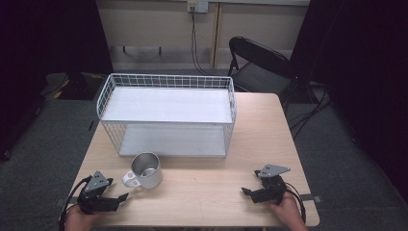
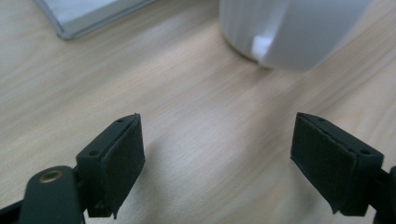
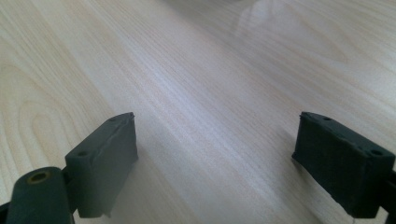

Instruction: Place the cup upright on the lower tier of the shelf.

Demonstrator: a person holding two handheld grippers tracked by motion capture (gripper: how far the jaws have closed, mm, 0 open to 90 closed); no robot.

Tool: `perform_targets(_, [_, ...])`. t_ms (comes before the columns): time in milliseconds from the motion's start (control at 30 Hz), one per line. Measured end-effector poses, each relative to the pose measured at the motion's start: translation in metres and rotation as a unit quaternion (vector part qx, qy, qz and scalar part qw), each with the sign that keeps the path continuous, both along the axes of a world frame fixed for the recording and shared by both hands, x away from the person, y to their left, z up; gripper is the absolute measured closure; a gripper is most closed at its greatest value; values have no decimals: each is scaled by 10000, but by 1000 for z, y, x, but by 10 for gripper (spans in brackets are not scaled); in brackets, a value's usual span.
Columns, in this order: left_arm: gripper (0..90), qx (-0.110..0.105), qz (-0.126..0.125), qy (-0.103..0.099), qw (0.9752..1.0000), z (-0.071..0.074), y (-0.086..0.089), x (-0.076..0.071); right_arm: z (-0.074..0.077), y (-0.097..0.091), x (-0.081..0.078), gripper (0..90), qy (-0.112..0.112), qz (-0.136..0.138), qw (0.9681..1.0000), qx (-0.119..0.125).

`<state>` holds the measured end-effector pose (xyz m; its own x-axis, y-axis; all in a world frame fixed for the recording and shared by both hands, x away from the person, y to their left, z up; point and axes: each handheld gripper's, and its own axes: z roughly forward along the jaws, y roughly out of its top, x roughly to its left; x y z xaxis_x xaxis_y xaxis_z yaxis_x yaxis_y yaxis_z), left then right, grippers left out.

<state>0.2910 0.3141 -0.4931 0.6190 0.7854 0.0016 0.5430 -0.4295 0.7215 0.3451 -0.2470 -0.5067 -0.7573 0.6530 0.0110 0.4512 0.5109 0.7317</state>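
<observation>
In front of the white wire rack [image 1: 166,115], just beside its lower shelf, a metal mug [image 1: 146,170] stands upright on the desk [image 1: 211,192], its white handle turned toward the near left corner. The left gripper [image 1: 118,198] rests low on the desk, near the mug on the side away from the rack, with its jaws spread wide and nothing between them; in the left gripper view the mug's pale wall [image 2: 289,32] rises ahead of the open pads, apart from them, with a corner of the rack's bottom shelf [image 2: 88,16] beyond. The right gripper [image 1: 246,192] lies well apart from the mug, toward the desk's other near corner, its jaws likewise wide open over bare wood and holding nothing. As a judgement, the work has hardly begun: the mug is untouched and both shelves of the rack are bare, so the reach, the grasp, the lift and the setting-down, presumably on one of the shelves, are all left to do. No brand, label or writing can be read on the mug, the rack or the grippers.
</observation>
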Motion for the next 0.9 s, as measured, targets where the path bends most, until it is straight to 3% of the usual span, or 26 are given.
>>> perform_targets(300, [188,-180,-287,-143,9993,13,-11,-7,0,0,0,123,3,2,10000,-1])
perform_targets(900, [246,-403,-335,-412,9978,27,-15,3,0,0,0,123,1,3,10000,4])
